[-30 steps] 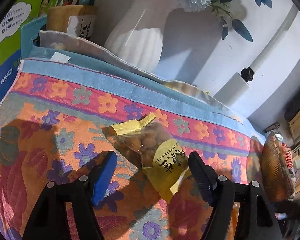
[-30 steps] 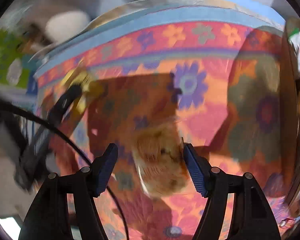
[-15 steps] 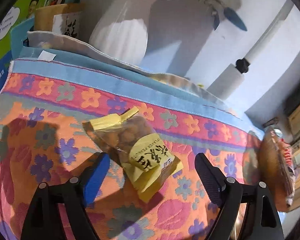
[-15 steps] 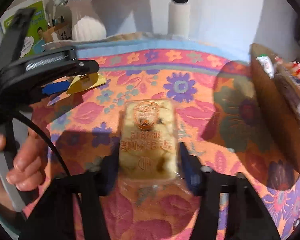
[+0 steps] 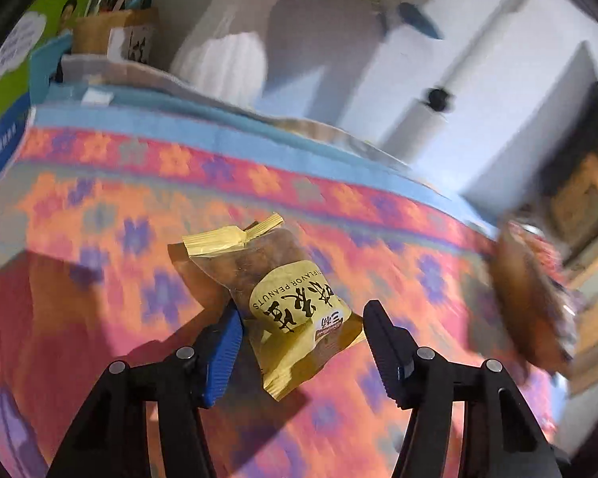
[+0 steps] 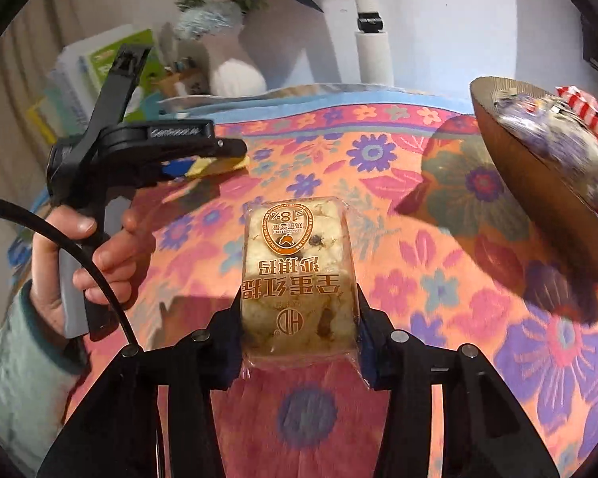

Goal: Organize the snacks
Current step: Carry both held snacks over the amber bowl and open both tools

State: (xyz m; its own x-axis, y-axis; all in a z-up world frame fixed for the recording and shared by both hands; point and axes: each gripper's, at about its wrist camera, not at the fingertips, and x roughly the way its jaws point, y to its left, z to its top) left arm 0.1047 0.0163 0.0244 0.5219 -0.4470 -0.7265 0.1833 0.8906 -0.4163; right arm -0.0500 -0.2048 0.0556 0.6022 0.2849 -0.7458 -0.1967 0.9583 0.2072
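Note:
A yellow bag of flavoured peanuts (image 5: 287, 298) sits between the fingers of my left gripper (image 5: 299, 334), which has closed in on it; the left pad touches the bag, the right pad is right at its edge. In the right wrist view my right gripper (image 6: 299, 318) is shut on a clear-wrapped egg cake (image 6: 297, 275) and holds it above the flowered cloth. The left gripper (image 6: 219, 151) with the bag's yellow corner shows there at the left, held by a hand.
A brown wicker basket (image 6: 538, 183) holding several wrapped snacks stands at the right, also in the left wrist view (image 5: 530, 298). A white vase with blue flowers (image 5: 223, 63), a pen holder (image 5: 111, 32), a paper roll (image 6: 372, 55) and green boxes line the back edge.
My left gripper has narrowed around the peanut bag. My right gripper has closed on the egg cake and lifted it towards the basket side.

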